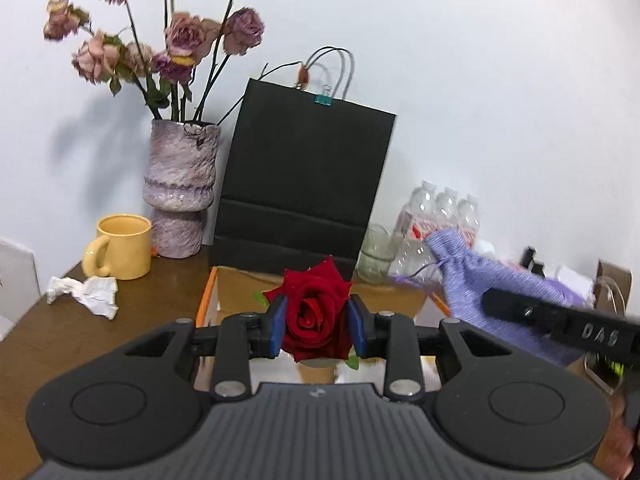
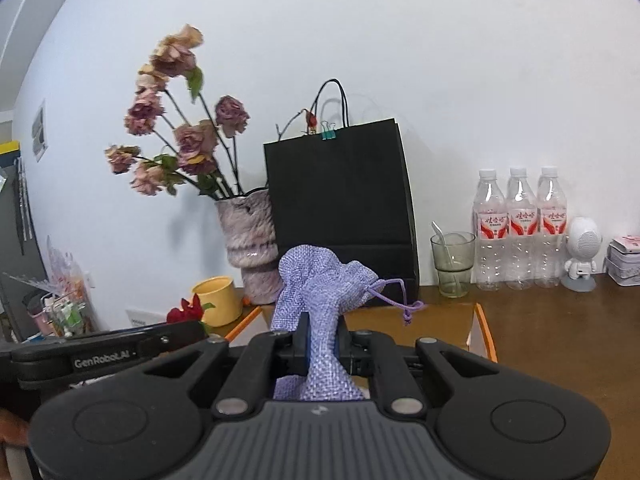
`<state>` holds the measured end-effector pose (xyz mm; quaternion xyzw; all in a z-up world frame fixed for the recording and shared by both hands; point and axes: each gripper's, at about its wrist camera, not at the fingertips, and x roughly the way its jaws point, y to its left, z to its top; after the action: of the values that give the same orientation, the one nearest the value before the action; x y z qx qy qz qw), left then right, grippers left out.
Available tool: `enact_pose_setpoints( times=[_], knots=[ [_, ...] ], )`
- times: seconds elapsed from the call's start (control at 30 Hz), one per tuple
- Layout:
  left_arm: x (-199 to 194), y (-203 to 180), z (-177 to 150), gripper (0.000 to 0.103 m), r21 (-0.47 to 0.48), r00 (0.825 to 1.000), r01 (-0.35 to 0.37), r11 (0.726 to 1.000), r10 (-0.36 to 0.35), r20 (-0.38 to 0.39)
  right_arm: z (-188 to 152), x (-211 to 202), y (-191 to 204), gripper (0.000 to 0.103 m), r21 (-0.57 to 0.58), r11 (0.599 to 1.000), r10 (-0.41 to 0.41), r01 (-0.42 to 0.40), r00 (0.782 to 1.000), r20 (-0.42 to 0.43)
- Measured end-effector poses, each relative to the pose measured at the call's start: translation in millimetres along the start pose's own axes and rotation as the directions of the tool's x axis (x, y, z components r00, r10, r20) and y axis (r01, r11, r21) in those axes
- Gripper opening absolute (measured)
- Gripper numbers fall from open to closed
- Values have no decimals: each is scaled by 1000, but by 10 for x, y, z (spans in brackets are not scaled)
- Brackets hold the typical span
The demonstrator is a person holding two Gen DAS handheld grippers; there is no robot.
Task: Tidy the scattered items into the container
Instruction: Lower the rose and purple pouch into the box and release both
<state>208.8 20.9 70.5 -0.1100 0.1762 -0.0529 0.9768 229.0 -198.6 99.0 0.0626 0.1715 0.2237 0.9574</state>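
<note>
My left gripper (image 1: 318,326) is shut on a red rose (image 1: 314,312), its blue pads pressed against both sides of the bloom, above an open cardboard box (image 1: 240,280) with orange edges. My right gripper (image 2: 322,346) is shut on a lavender drawstring pouch (image 2: 316,280), which sticks up between the fingers over the same box (image 2: 482,332). In the left wrist view the pouch (image 1: 492,280) and the right gripper's side show at the right. In the right wrist view the rose (image 2: 188,310) and the left gripper's body show at the left.
On the brown table stand a black paper bag (image 1: 304,184), a purple vase of dried roses (image 1: 180,188), a yellow mug (image 1: 122,246) and crumpled paper (image 1: 86,292). A glass with a spoon (image 2: 452,262), three water bottles (image 2: 520,228), a white figurine (image 2: 582,254) and tins stand at the right.
</note>
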Motion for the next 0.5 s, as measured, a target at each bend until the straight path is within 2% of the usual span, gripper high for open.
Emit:
enact_pose_setpoints(
  times=[0.1,0.3,0.5],
  knots=[
    [289,-7,19,32,-12,1000,-16,1000,15,-27,27,339,-55,8,7,1000,-19,19,1000,-23],
    [790,78,-67,32,21,990,-102,995,104,-93,-121,1004,-170,8,-14,999,-45,44,987,-153],
    [1064,166,-196,32,45,977,-145,988,150,-154,-332,1329,-266,8,-43,996,-92,84,967,-238]
  ],
)
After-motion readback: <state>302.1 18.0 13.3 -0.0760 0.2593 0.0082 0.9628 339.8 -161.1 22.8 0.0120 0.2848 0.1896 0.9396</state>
